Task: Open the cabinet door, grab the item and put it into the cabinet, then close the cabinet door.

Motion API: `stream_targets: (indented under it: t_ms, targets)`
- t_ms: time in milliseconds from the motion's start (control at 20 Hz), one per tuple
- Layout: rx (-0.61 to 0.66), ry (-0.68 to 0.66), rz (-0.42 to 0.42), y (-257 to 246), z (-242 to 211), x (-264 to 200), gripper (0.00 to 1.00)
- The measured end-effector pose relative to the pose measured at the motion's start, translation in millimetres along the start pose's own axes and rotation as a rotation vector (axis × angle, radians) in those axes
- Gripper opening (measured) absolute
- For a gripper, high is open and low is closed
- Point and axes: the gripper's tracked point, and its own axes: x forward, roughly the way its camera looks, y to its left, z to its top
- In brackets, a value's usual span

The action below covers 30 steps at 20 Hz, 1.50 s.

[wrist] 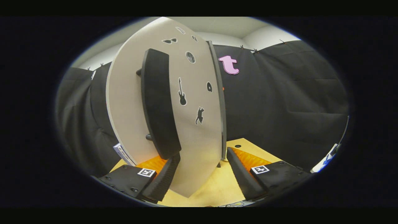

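Gripper facing the cabinet door

The gripper (201, 174) is holding its fingers wide apart, the cabinet door (192, 124) standing between them, its black handle (158, 102) just beyond the left fingertip; the door is hiding the cabinet's inside, and a boxed item (123, 154) is peeking out at its near left.

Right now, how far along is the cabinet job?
Hard to call: early or last step. In hand: the claw is open, its fingers straddling the lower edge of the cabinet door, one finger by the bottom of the black handle. The claw carries nothing. Whether the item is already inside can't be told; a small box lies on the wooden table behind the door. Left at least: finishing the door swing.
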Motion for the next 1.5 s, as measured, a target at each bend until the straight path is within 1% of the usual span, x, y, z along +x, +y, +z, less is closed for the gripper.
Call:
stream_targets:
  t_ms: [200,350,700,950,1150,1300,1500]
  targets:
    - [-0.004,0.0,0.018,12.4,-2.8,10.0,0.98]
    - [-0.031,-0.007,0.006,10.0,-3.5,6.9,0.98]
    - [-0.024,-0.016,-0.017,-15.2,-3.7,-30.1,0.98]
    - [-0.018,-0.034,-0.057,-13.0,4.0,-42.2,0.98]
    - [-0.005,-0.052,-0.059,-11.9,10.3,-61.1,0.98]
    - [-0.025,-0.05,-0.048,-10.1,11.7,-75.0,0.98]
    - [-0.043,-0.075,-0.037,-7.5,25.8,-96.4,0.98]
